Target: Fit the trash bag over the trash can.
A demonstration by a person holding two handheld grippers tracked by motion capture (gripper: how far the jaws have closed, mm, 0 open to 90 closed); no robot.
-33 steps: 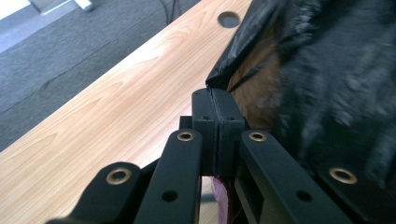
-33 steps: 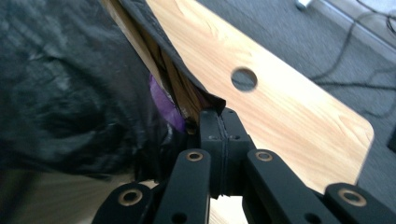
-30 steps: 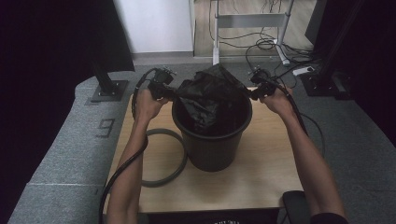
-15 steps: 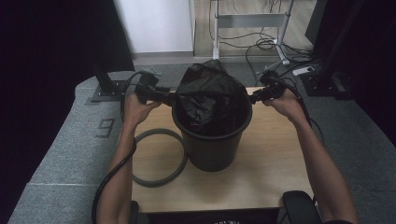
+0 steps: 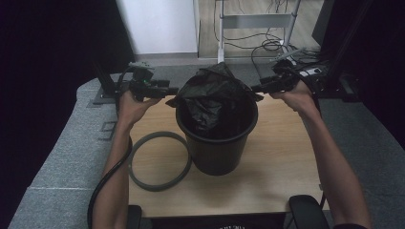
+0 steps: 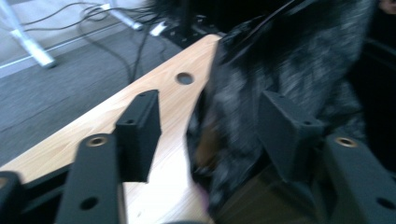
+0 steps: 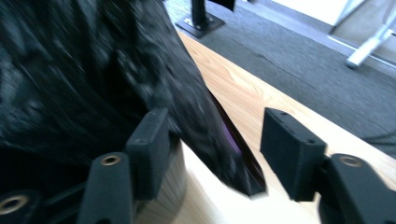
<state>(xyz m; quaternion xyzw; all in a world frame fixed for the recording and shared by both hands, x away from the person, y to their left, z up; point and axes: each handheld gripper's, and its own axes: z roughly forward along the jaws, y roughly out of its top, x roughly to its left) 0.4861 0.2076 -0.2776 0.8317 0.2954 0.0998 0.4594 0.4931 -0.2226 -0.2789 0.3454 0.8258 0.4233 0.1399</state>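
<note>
- A grey ring (image 5: 157, 161) was seen lying flat on the counter (image 5: 282, 162), just left of the black bucket (image 5: 217, 143) and touching nothing held.
- The left tool (image 5: 168, 90) was held level at the left rim of the bucket; its jaws had just been opening, and in the left gripper view the edge of the black bag (image 6: 280, 84) stood between the spread pads without being pressed, so it was released.
- The black bag (image 5: 210, 93) was seen bunched and rising out of the bucket mouth, not yet folded over the rim.
- The right tool (image 5: 258, 88) was held level at the right rim; its jaws had also just been opening, and in the right gripper view a corner of the bag (image 7: 233, 163) hung loose between the pads, ungripped.
- The step in hand was judged to be the spreading of the bag over the rim.
- For this to be done well, the bag's edge should be regripped lower on both sides together, drawn outward evenly and pulled down over the rim, with the bucket kept from tipping.
</note>
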